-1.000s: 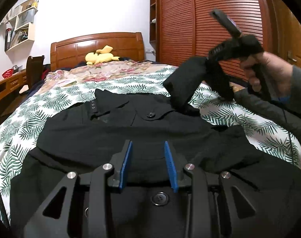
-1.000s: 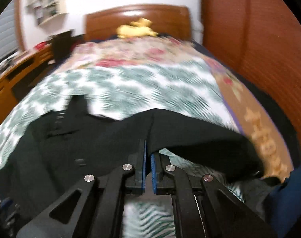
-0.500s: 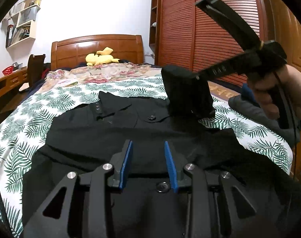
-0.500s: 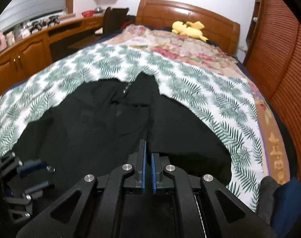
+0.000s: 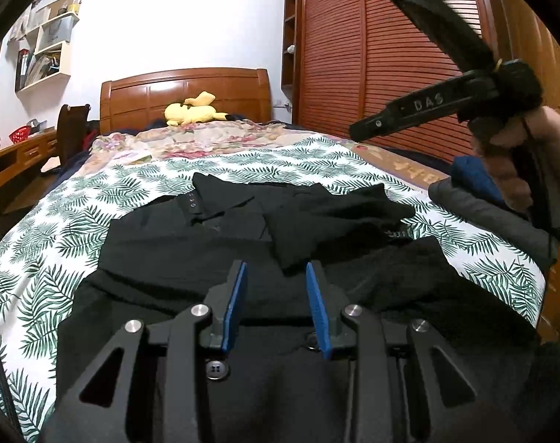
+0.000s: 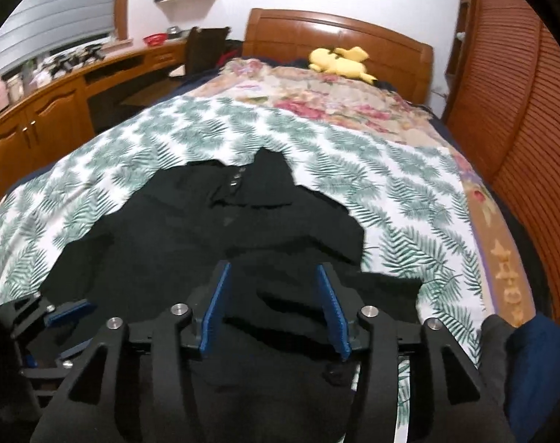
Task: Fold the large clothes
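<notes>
A black button-up shirt (image 5: 191, 258) lies spread on the palm-leaf bedspread (image 5: 58, 221), collar toward the headboard. Its right sleeve (image 5: 339, 217) lies folded inward across the chest. My left gripper (image 5: 276, 295) is open and empty, low over the shirt's lower front. My right gripper (image 6: 274, 306) is open and empty, above the shirt's right side (image 6: 243, 243). In the left wrist view the right gripper's body (image 5: 446, 99) is raised at the right, held by a hand. The left gripper also shows at the lower left of the right wrist view (image 6: 62, 317).
A yellow plush toy (image 5: 193, 110) lies by the wooden headboard (image 5: 184, 88). A floral quilt (image 5: 206, 140) covers the bed's far end. Louvred wardrobe doors (image 5: 391, 74) stand to the right. Grey and blue clothes (image 5: 479, 199) lie at the bed's right edge. A desk (image 6: 58, 88) runs along the left.
My right gripper carried the sleeve inward over the chest, opened and let it go, then rose. The sleeve now lies flat on the shirt. The left gripper stayed open and nearly still.
</notes>
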A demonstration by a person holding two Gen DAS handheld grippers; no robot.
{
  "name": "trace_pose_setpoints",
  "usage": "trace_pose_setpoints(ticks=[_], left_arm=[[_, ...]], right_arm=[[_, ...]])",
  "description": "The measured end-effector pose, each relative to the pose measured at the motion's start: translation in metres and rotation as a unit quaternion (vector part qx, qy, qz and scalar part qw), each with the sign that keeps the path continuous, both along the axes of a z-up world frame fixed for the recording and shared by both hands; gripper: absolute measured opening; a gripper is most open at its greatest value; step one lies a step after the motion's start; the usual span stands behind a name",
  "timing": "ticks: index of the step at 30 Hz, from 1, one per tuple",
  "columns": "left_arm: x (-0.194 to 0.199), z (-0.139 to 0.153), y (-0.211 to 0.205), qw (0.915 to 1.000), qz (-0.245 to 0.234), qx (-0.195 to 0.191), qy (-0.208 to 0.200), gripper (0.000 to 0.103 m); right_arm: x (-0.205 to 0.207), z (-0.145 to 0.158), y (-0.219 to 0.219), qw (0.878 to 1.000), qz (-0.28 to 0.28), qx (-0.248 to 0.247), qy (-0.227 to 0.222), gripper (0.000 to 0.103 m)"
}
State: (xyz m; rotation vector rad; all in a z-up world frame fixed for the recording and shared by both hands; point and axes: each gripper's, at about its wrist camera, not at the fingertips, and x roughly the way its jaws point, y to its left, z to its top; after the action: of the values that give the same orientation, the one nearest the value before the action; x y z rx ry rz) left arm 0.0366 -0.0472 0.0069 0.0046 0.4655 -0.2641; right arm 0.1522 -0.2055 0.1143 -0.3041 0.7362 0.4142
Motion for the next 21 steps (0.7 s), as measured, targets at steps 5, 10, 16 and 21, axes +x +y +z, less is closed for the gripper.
trace_pose_setpoints(ticks=[5, 10, 16, 21], left_arm=[[0.000, 0.000, 0.004, 1.0000, 0.004, -0.001, 0.000, 0.032], [0.001, -0.001, 0.005, 1.0000, 0.005, -0.001, 0.002, 0.032], [0.002, -0.003, 0.006, 1.0000, 0.005, 0.001, 0.003, 0.032], [0.003, -0.005, 0.004, 0.9999, 0.005, 0.005, 0.008, 0.032]], right_arm=[[0.028, -0.017, -0.032, 0.999, -0.051, -0.006, 0.014, 0.062], [0.053, -0.045, -0.069, 0.994, -0.107, -0.015, 0.029, 0.062], [0.077, -0.081, -0.115, 0.984, -0.167, -0.013, 0.065, 0.064], [0.092, -0.111, -0.142, 0.975, -0.205, -0.012, 0.089, 0.064]])
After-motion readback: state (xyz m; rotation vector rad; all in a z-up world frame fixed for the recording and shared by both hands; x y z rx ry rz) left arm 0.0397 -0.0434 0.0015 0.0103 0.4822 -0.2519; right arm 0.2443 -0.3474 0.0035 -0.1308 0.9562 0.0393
